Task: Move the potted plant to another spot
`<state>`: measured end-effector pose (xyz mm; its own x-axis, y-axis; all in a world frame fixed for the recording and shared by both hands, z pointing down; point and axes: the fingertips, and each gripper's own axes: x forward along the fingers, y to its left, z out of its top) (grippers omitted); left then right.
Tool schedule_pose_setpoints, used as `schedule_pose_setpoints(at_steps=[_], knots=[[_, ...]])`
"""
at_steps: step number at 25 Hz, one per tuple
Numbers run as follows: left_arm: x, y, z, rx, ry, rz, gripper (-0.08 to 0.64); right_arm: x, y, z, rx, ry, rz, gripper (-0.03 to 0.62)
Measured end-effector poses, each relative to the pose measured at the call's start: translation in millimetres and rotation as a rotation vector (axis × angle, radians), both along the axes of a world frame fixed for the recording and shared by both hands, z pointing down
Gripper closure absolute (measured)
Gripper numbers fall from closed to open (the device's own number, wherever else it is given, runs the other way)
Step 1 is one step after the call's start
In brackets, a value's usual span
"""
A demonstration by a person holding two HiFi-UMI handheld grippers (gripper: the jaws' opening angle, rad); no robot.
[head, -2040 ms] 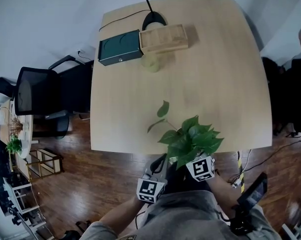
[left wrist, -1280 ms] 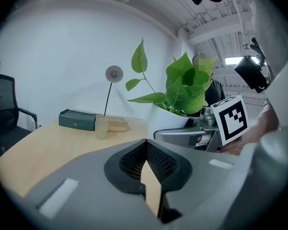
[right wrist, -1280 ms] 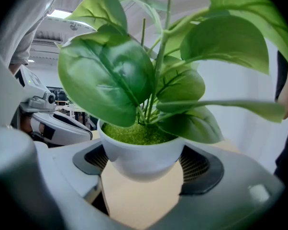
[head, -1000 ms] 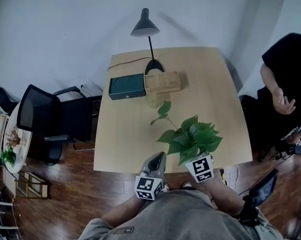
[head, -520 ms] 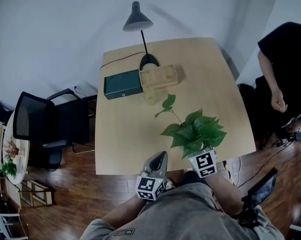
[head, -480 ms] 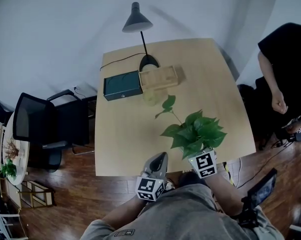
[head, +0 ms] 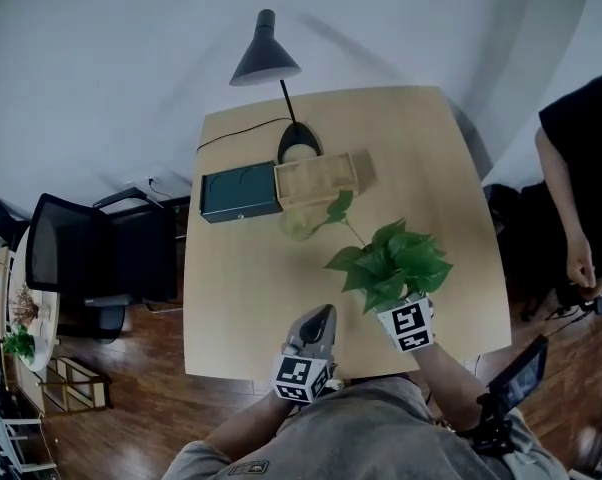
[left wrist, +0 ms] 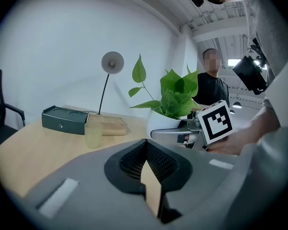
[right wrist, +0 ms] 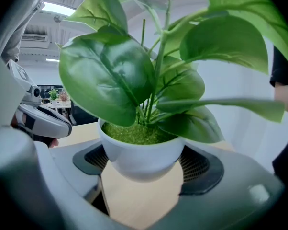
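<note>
Plant [head: 389,266] is gripped by the right tool [right wrist: 143,166]: jaws spread wide, dark pads [right wrist: 201,169] pressed on both sides of the white pot [right wrist: 140,150]. Leaves rise above this tool and fill most of the right gripper view. In the head view they hide its tip and only its marker cube [head: 409,325] shows. Bare counter [head: 241,298] shows under the pot bottom, so the plant hangs in the grip over the near right part of the top. One long stem leans ahead and left of the tool, toward the cup [head: 296,223]

Left tool [head: 321,318] is just left of the right tool and apart from it. Its jaws are closed tip to tip with nothing between them, nose over the counter's near edge. Straight ahead of it stands the pale cup, well apart. Beyond the cup a dark green box [head: 239,191] and a wooden tray [head: 316,176] lie side by side, box to the left. Behind the tray is a lamp [head: 266,60], base on the counter, shade up by the wall

Far left of the left tool, off the counter, is a black chair [head: 71,263]. Right of the right tool, past the counter's edge, stands a person [head: 581,158] in a dark top
</note>
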<state>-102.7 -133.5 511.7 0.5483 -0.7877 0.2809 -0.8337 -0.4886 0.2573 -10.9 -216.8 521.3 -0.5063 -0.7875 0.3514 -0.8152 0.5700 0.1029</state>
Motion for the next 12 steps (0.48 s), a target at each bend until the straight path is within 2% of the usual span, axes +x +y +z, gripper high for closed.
schedule_pose_setpoints(at_steps=[12], knots=[[27.2,-76.3,18.5,-0.066,-0.035,-0.049,0.566,31.7,-85.9,33.0,-0.060,0.003,-0.026,0.130]])
